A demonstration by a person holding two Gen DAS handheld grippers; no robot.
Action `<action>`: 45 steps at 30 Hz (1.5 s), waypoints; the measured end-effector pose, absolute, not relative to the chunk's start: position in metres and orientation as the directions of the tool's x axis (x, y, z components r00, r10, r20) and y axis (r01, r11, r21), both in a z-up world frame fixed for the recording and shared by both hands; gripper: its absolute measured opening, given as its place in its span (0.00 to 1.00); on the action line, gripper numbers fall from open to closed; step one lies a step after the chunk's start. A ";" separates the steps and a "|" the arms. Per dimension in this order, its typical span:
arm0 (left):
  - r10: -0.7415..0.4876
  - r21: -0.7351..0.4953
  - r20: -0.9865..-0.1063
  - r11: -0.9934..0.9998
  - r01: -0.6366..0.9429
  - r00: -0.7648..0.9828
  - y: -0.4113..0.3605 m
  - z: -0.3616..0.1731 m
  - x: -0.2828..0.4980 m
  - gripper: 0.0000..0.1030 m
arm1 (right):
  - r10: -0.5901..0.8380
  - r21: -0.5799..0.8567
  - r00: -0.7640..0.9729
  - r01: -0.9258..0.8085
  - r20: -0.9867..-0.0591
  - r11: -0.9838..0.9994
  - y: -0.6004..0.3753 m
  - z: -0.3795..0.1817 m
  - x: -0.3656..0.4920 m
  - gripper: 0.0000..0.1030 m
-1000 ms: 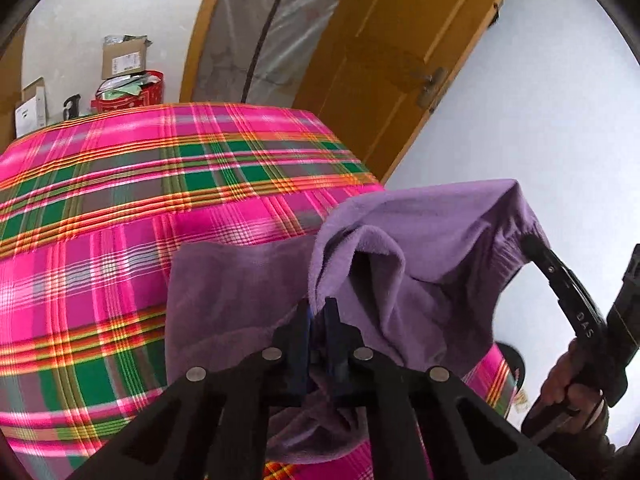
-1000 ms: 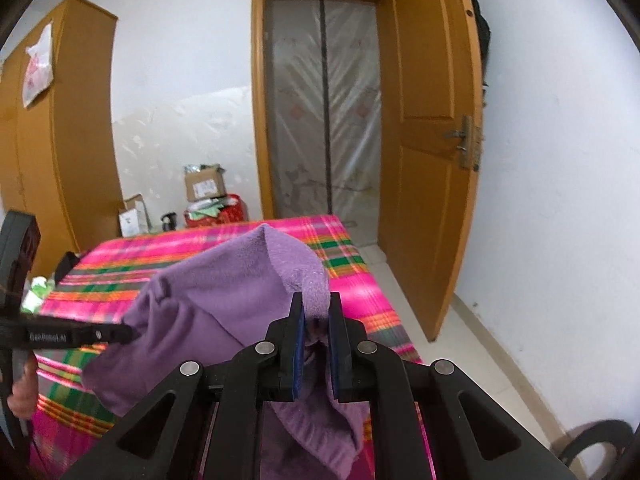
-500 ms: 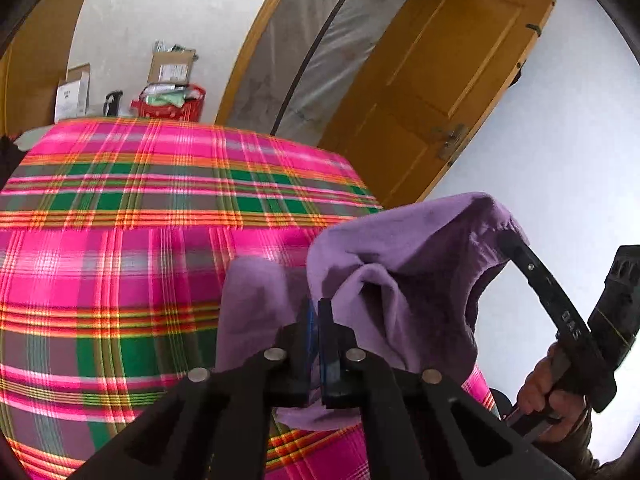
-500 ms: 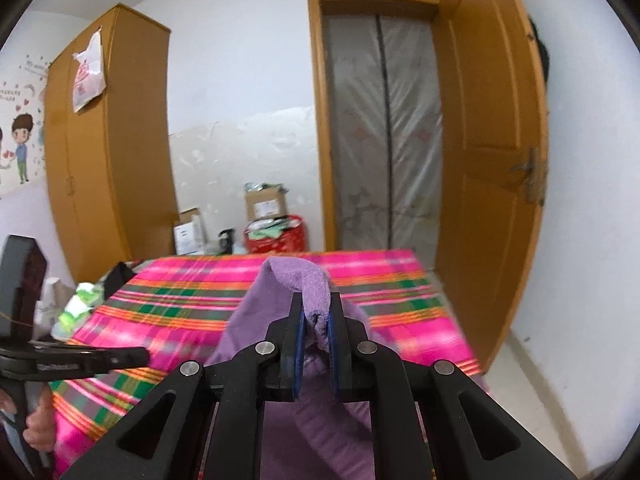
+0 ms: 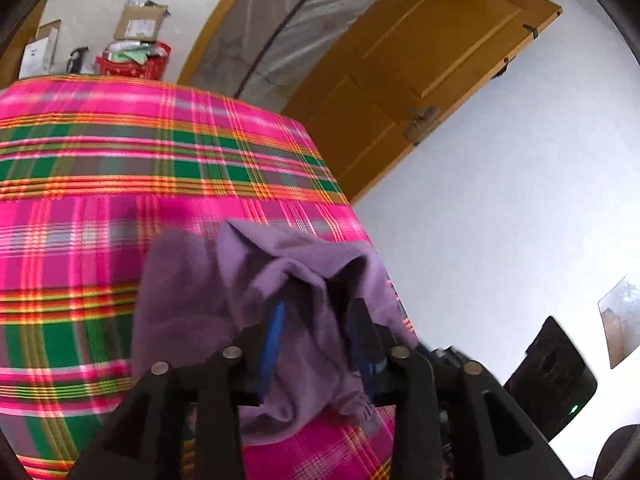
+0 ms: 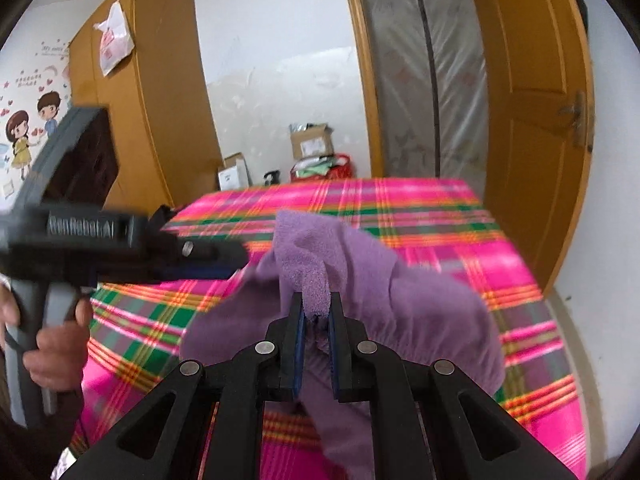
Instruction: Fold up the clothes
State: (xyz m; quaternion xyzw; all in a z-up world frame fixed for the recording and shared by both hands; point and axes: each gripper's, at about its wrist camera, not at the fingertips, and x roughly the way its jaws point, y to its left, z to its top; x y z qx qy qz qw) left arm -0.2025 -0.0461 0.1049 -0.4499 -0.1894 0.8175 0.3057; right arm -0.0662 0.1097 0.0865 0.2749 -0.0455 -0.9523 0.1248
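A second ago the left gripper (image 5: 320, 320) was clamped on the purple garment (image 5: 256, 280); its jaws have just been opening, and cloth is now seen lying loosely between the parted fingers, draped over the blue pad (image 5: 274, 332) without being pressed. In the same interval the garment, then raised between the two grippers, has been lowered onto the plaid bedspread (image 5: 120, 168).

The right gripper (image 6: 316, 320) is clenched on a raised fold of the purple garment (image 6: 400, 288), which is pinched between its blue pads. The rest of the cloth is spread out to both sides and hangs below the fingers, lying on the bedspread (image 6: 440, 208) near its near edge.

In the right wrist view the left gripper (image 6: 224, 258) is seen held by a hand (image 6: 52, 344), its tip at the garment's left edge. Beyond the bed, cardboard boxes (image 6: 312, 142) and a red basket (image 6: 320, 168) are stacked against the wall, with a wooden wardrobe (image 6: 152, 92) to the left and an open wooden door (image 6: 532, 100) to the right.
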 end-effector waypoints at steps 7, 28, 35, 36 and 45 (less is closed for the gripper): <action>0.720 -0.639 -0.619 -0.694 -0.331 -0.314 -0.017 0.094 -0.209 0.41 | -0.281 0.145 -0.806 0.241 -0.522 -0.960 0.107 0.078 -0.057 0.10; 0.717 -0.686 -0.525 -0.676 -0.271 -0.459 -0.038 0.111 -0.215 0.03 | -0.091 0.127 -0.761 0.011 -0.642 -0.992 0.171 0.045 -0.015 0.34; 0.714 -0.709 -0.494 -0.661 -0.246 -0.496 -0.058 0.117 -0.213 0.03 | -0.128 0.209 -0.714 -0.026 -0.689 -0.978 0.181 0.023 -0.021 0.46; 0.713 -0.711 -0.490 -0.660 -0.244 -0.502 -0.061 0.118 -0.213 0.03 | -0.109 0.183 -0.709 -0.028 -0.697 -0.983 0.178 0.020 -0.022 0.46; 0.704 -0.718 -0.454 -0.652 -0.243 -0.546 -0.087 0.124 -0.209 0.03 | -0.090 0.162 -0.688 -0.041 -0.720 -0.986 0.169 0.004 -0.027 0.46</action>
